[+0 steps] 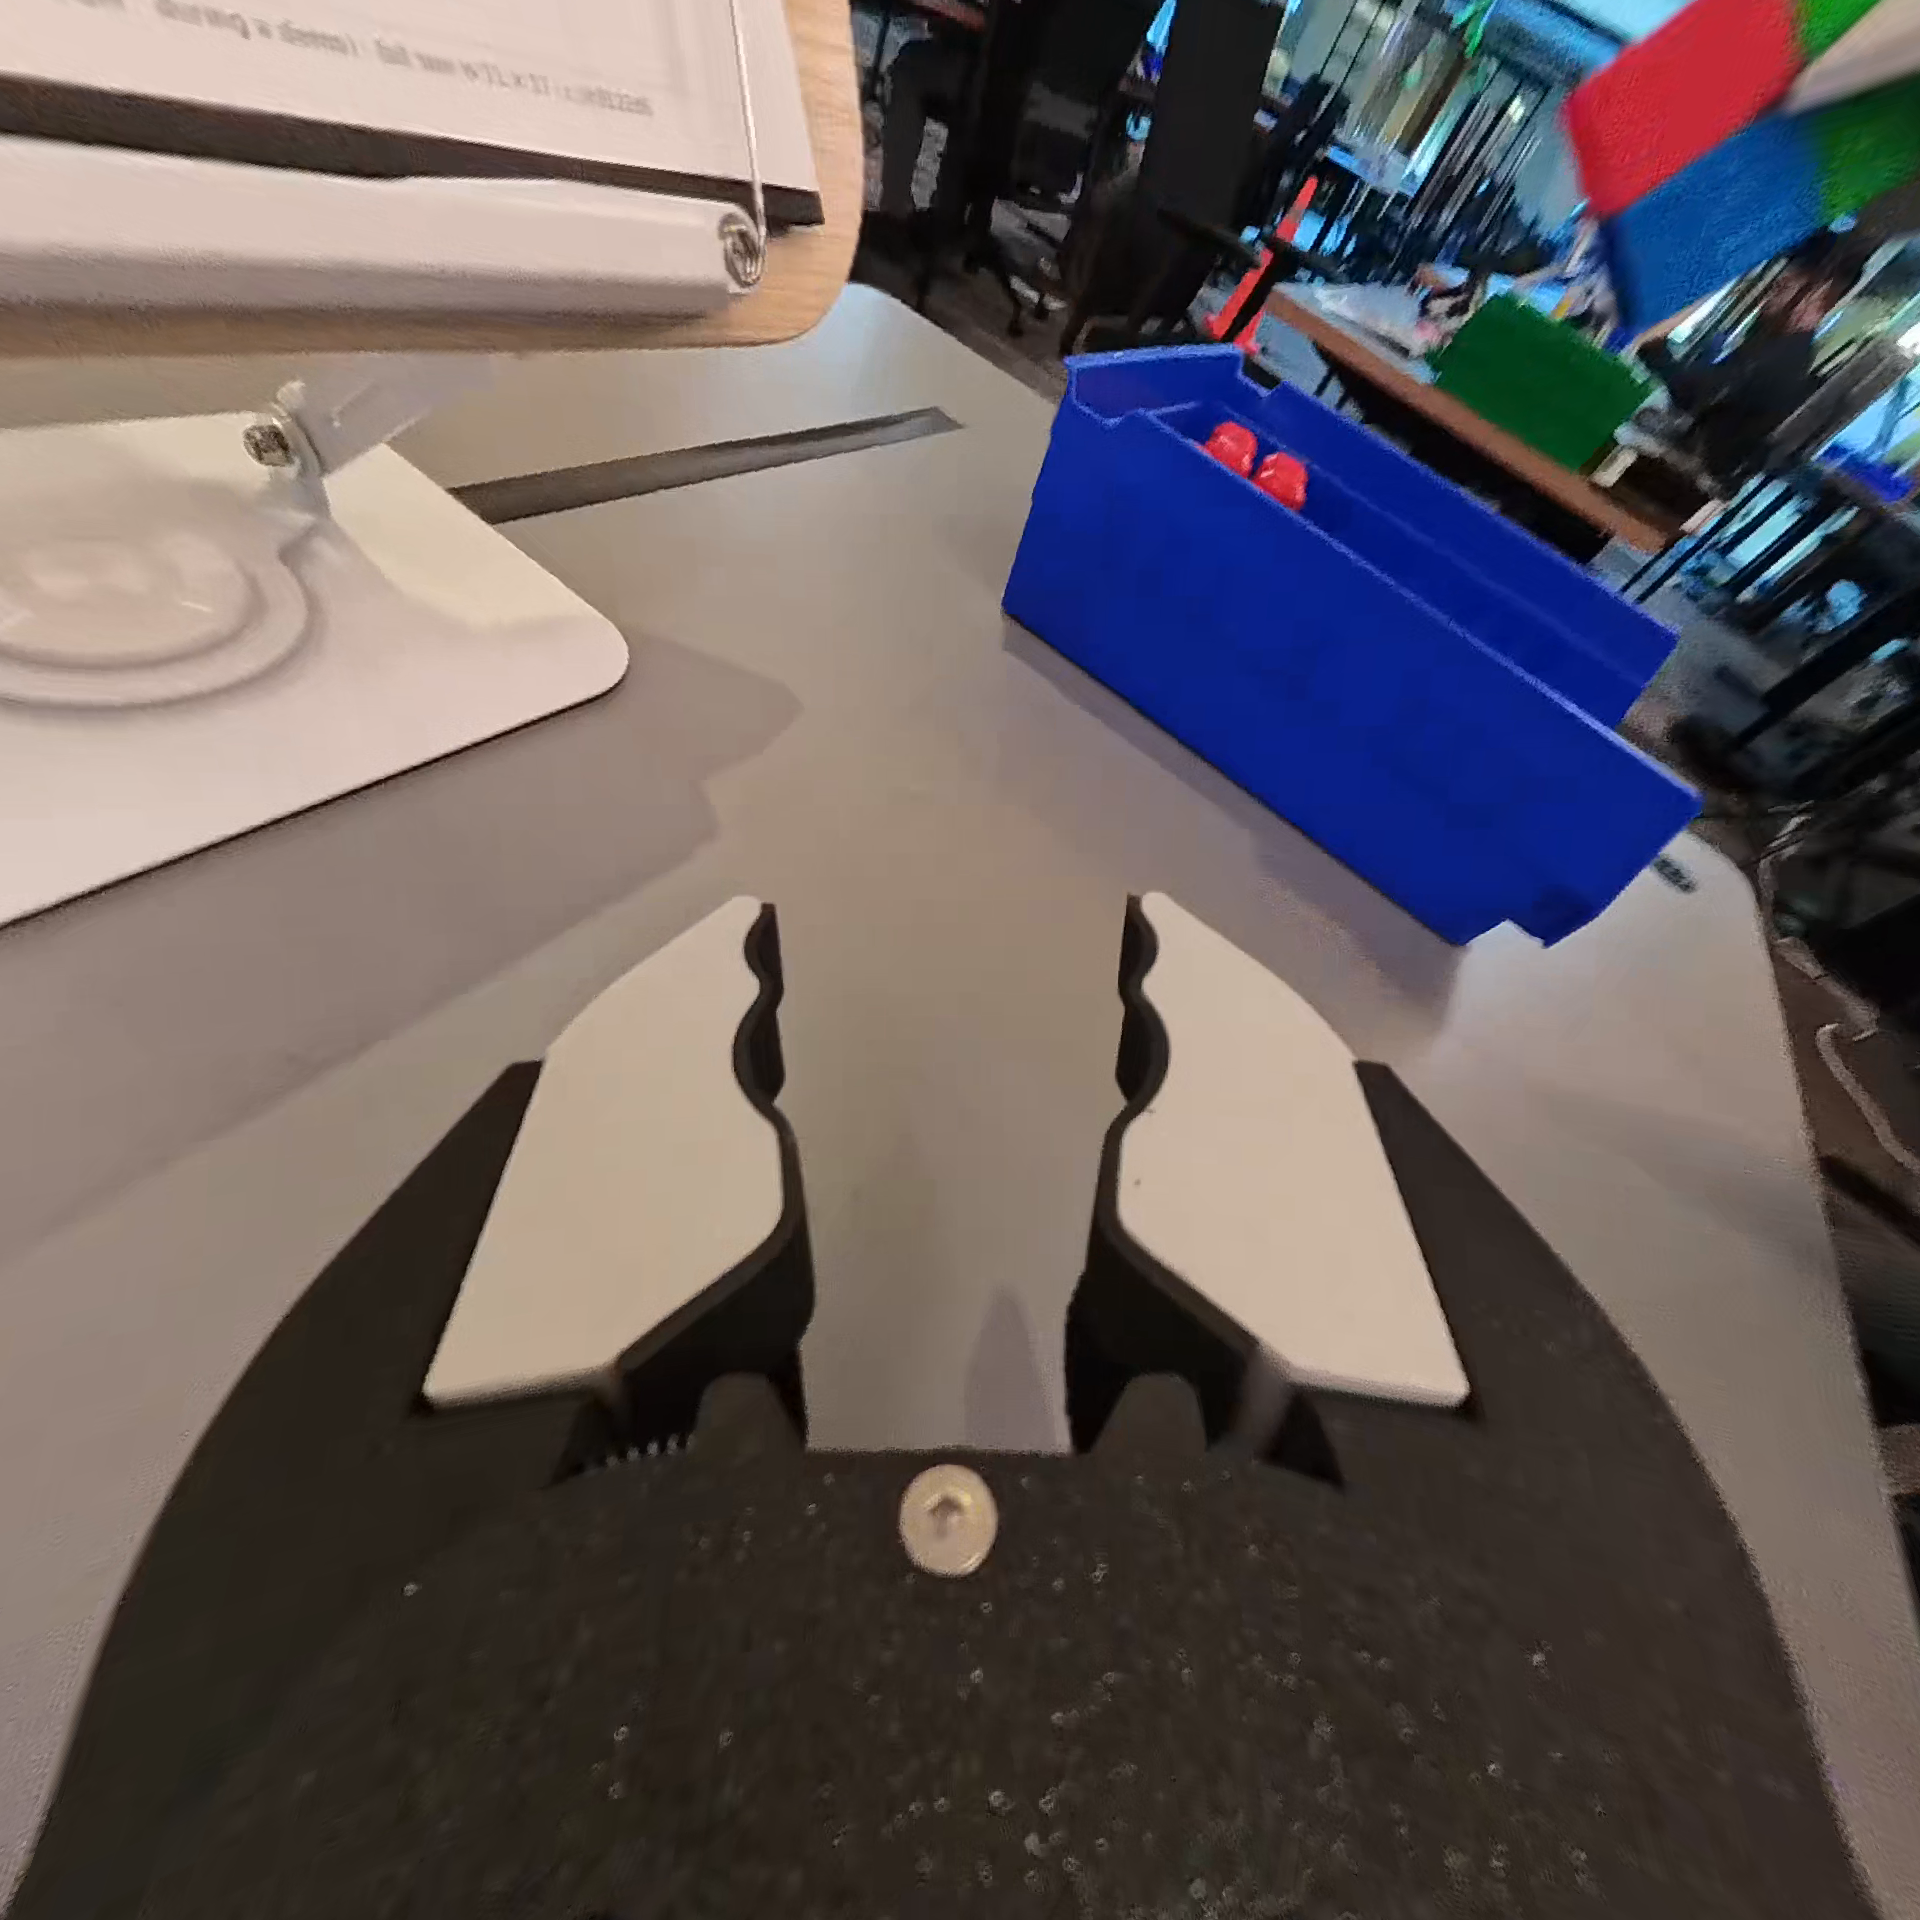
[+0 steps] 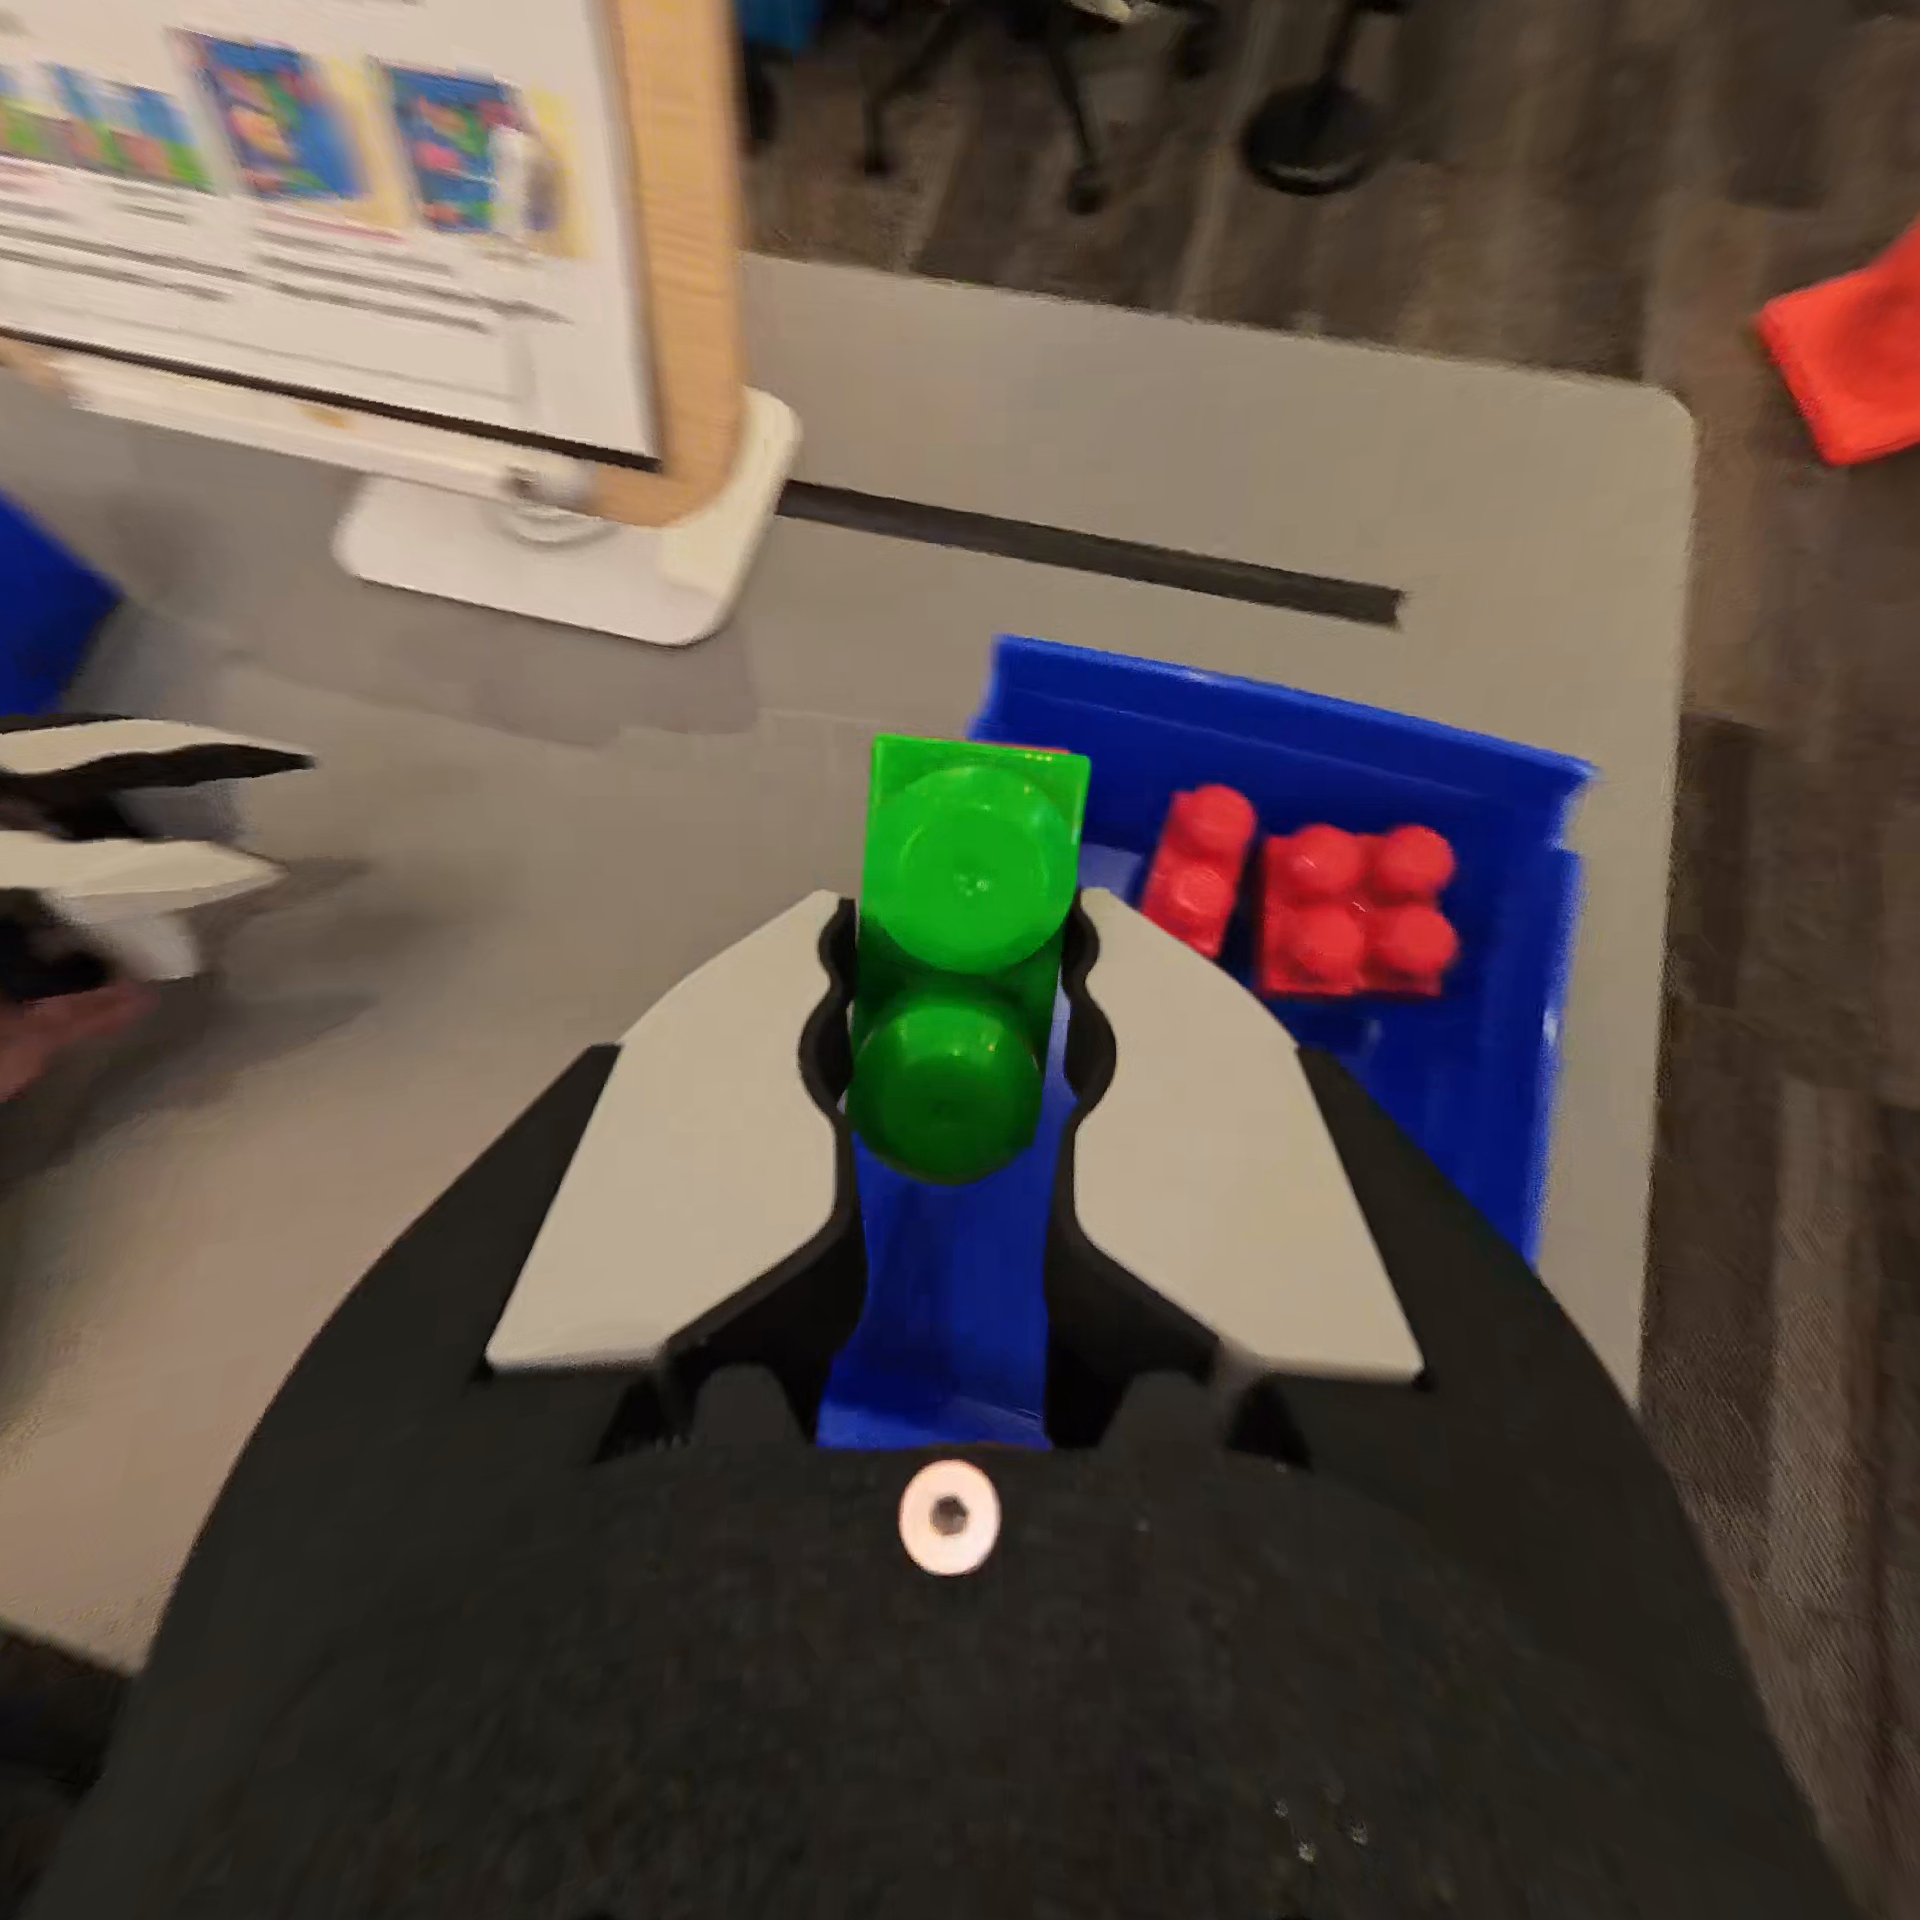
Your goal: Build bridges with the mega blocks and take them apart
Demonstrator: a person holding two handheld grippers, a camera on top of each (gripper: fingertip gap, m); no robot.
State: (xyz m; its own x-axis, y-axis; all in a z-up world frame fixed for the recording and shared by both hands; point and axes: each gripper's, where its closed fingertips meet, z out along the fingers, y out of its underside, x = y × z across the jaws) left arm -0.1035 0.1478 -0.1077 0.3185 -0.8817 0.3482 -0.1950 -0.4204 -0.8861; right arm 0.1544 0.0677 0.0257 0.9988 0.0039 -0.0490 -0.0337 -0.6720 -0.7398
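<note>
Between our right gripper's fingers sits a green two-stud block, pinched at its sides and held in the air above the near end of the blue bin. We see two red blocks inside that bin: a narrow two-stud red block and, just beside it on the bin's far side from the green one, a square four-stud red block. Our left gripper hovers low over the gray table with its fingers spread apart and nothing between them, the bin ahead of it and off to one side. Beyond the bin, a white stand carries a wood-edged board of printed sheets. A dark slot runs across the table behind the bin.
</note>
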